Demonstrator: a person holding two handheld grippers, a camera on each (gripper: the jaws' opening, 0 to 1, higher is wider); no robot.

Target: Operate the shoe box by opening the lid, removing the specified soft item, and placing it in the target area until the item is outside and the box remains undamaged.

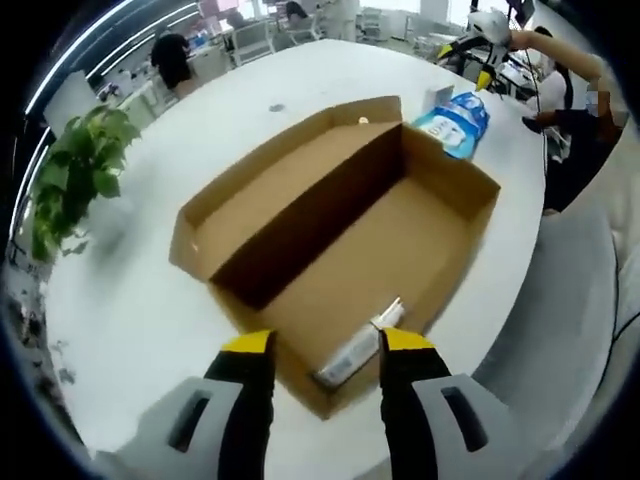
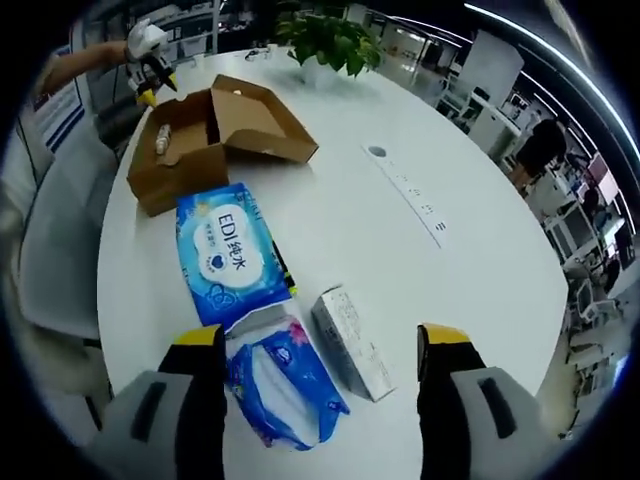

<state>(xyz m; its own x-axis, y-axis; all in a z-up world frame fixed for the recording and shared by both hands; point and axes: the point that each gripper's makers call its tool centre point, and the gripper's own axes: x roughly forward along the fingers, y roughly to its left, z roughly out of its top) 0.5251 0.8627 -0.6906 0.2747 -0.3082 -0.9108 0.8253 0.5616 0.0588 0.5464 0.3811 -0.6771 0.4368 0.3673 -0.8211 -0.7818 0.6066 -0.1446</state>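
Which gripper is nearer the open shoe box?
Left. The left gripper hovers over the shoe box at its near end; the right gripper sits across the table, beyond the wipes pack.

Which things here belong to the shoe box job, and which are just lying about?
Job:
cardboard box, lid open
blue wipes pack, outside the box
small blue packet
left gripper
right gripper

Lying about:
potted plant
white carton
silvery tube in the box

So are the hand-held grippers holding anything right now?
No. The left hand-held gripper hangs open above the shoe box; the right hand-held gripper is open too.
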